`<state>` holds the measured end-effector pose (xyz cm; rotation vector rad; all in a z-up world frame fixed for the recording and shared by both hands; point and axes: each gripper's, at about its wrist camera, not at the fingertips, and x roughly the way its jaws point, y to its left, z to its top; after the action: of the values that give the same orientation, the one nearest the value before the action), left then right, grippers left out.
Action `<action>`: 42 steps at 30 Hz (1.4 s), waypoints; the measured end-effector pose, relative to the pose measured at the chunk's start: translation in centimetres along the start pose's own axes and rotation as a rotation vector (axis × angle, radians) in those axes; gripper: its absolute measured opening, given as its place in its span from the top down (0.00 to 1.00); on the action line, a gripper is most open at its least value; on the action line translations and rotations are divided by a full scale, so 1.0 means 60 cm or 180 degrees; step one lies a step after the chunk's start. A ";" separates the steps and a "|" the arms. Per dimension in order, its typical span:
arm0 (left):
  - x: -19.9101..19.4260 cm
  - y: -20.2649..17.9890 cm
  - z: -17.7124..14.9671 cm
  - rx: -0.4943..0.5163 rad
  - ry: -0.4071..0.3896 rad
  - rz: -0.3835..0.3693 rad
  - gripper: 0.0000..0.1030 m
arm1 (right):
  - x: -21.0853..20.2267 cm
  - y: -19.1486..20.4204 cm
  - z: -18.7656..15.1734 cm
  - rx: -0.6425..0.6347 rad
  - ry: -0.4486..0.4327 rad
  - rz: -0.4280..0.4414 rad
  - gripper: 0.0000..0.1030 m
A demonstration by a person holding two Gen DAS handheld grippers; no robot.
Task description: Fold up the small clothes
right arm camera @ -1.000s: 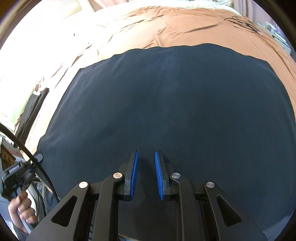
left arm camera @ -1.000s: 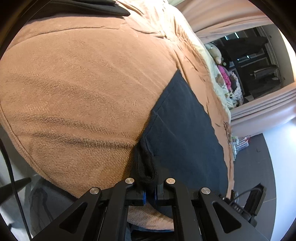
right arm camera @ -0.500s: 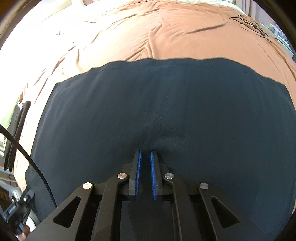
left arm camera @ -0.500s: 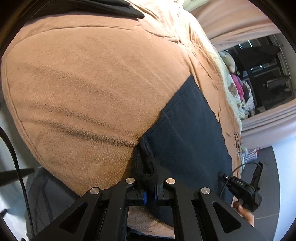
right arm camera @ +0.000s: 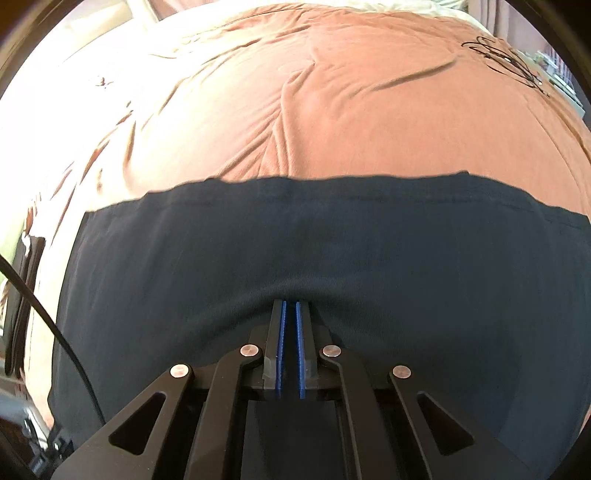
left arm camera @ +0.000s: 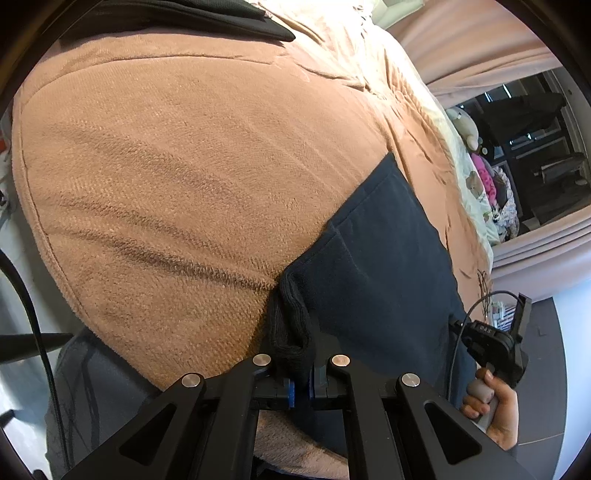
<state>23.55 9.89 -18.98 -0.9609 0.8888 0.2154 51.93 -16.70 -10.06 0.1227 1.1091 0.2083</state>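
A dark navy garment (left arm camera: 384, 266) lies flat on a bed with an orange-brown blanket (left arm camera: 177, 177). My left gripper (left arm camera: 300, 384) is shut on a bunched corner of the garment at the bed's near edge. In the right wrist view the garment (right arm camera: 332, 240) spreads wide across the bed, its far hem straight. My right gripper (right arm camera: 290, 332) is nearly closed, with a thin gap between the blue pads, resting on the garment's near edge where the cloth puckers. Whether cloth is pinched between the pads is not visible. The right gripper's body (left arm camera: 495, 343) and the hand show in the left wrist view.
A black folded item (left arm camera: 192, 18) lies at the far end of the bed. A black cable coil (right arm camera: 506, 55) lies on the blanket at the far right. Curtains, shelves and soft toys (left arm camera: 480, 166) stand beyond the bed. Grey floor lies below the bed edge.
My right gripper has closed from open to a thin gap and moved forward over the garment. My left gripper keeps its hold; the right hand-held unit has come into its view.
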 end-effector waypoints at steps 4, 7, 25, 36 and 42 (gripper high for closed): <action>-0.002 0.006 0.006 -0.0055 0.0087 -0.0055 0.96 | 0.015 0.003 0.039 -0.0067 -0.0020 -0.0093 1.00; -0.006 -0.002 0.008 0.0009 0.0099 -0.0014 0.97 | 0.028 0.008 0.065 -0.0060 0.0045 -0.0113 1.00; -0.072 -0.068 0.023 0.0282 -0.0019 -0.0602 0.97 | -0.104 0.030 -0.156 -0.0087 0.0072 0.0376 0.95; -0.097 -0.158 0.033 0.0566 0.0031 -0.0917 0.97 | -0.142 0.008 -0.265 0.0005 0.0045 0.0617 0.95; -0.105 -0.207 0.026 0.0758 0.0103 -0.1052 0.97 | -0.150 -0.001 -0.295 0.0079 0.0026 0.0711 0.95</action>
<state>26.92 5.21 -6.18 -0.8745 0.7526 -0.1850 32.17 -18.94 -10.02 0.2685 1.1060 0.3949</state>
